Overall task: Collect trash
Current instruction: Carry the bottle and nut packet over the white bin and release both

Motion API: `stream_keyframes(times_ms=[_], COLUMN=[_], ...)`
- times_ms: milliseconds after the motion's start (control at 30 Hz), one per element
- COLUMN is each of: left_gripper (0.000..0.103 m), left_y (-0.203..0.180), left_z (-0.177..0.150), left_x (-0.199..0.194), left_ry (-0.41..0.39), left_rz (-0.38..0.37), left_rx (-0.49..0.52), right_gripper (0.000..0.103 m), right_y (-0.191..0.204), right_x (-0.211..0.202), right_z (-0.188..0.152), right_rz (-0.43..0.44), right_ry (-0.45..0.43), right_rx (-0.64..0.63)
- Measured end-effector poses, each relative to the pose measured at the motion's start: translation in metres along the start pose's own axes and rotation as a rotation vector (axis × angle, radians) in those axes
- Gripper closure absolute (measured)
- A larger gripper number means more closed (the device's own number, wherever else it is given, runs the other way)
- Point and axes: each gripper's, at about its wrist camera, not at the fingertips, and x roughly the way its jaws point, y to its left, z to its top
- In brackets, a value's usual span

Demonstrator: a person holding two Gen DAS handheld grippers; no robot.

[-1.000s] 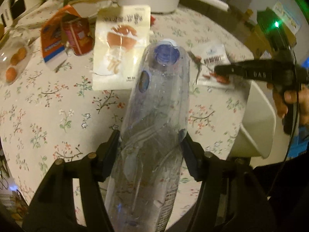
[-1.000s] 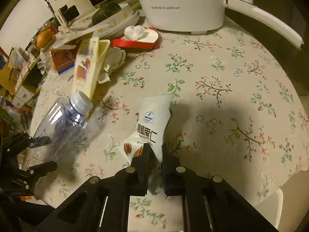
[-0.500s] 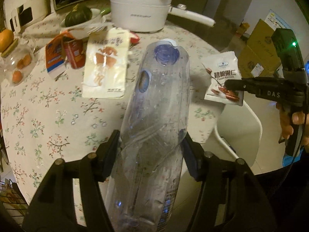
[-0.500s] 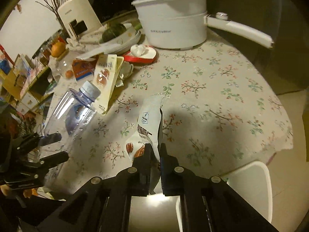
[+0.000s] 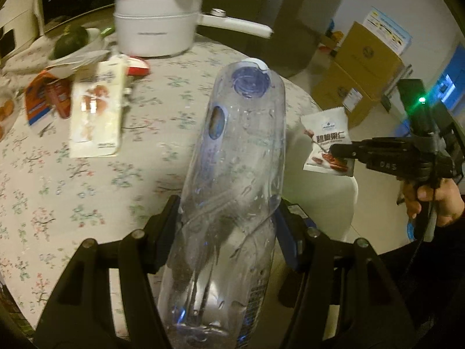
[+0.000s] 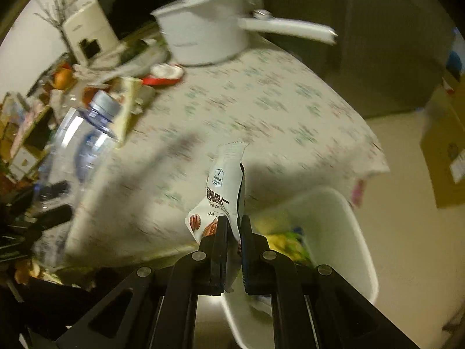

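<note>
The bottle (image 5: 232,180), clear plastic with a bluish cap, sits clamped between the left gripper's (image 5: 228,224) jaws, neck pointing away, held in the air above the near edge of the tabletop (image 5: 87,192). The nut packet (image 6: 223,186) is pinched by its lower end in the right gripper's (image 6: 231,232) jaws, which are nearly closed on it; it stands up from them, off the tabletop, just over the near rim of the white bin (image 6: 343,221) beside the table. Yellow and green waste lies in the bin. A hand (image 5: 436,200) grips the right gripper's handle. On the flowered cloth remain a cream packet (image 5: 96,113), an orange wrapper (image 5: 37,101), a red-rimmed dish (image 6: 165,74) and a white pot (image 5: 157,23). Cardboard boxes (image 5: 363,67) stand on the floor beyond.
</note>
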Motion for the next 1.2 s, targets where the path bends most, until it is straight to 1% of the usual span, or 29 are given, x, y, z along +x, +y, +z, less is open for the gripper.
stream_keyframes(times_ms=[133,233,467,500,567,600,633,700,800,933,1067,1200], left_gripper=[0.04,0.04,0.04,0.04,0.039,0.039,0.039,0.039,0.039,0.039,0.039,0.038], left_y=[-0.024,-0.044,-0.082,-0.086,-0.095,-0.097,-0.099,-0.105,-0.112,-0.123,-0.134,-0.142], left_z=[0.001,0.002,0.005,0.005,0.006,0.007,0.007,0.007,0.008,0.007,0.006,0.01], left_x=[0.016,0.028,0.054,0.058,0.067,0.071,0.075,0.082,0.093,0.112,0.13,0.145], left_ry=[0.035,0.061,0.109,0.115,0.132,0.141,0.151,0.167,0.191,0.255,0.31,0.316], left_rz=[-0.028,-0.05,-0.088,-0.093,-0.097,-0.101,-0.104,-0.11,-0.117,-0.131,-0.125,-0.127], left_rx=[0.054,0.095,0.167,0.174,0.189,0.193,0.195,0.198,0.208,0.226,0.247,0.266], right_gripper=[0.094,0.094,0.088,0.083,0.067,0.048,0.039,0.039,0.039,0.038,0.037,0.037], right_y=[-0.023,-0.037,-0.059,-0.063,-0.07,-0.073,-0.076,-0.082,-0.09,-0.101,-0.108,-0.113], right_x=[0.011,0.018,0.017,0.017,0.015,0.014,0.012,0.007,0.0,-0.008,-0.013,-0.013], right_z=[-0.015,-0.026,-0.041,-0.042,-0.045,-0.047,-0.049,-0.051,-0.055,-0.059,-0.061,-0.061], right_rz=[-0.05,-0.071,-0.081,-0.079,-0.073,-0.078,-0.089,-0.102,-0.096,-0.099,-0.096,-0.097], right_ry=[0.072,0.117,0.144,0.148,0.155,0.155,0.15,0.137,0.12,0.099,0.088,0.084], right_rx=[0.041,0.062,0.096,0.108,0.136,0.148,0.156,0.161,0.182,0.206,0.231,0.249])
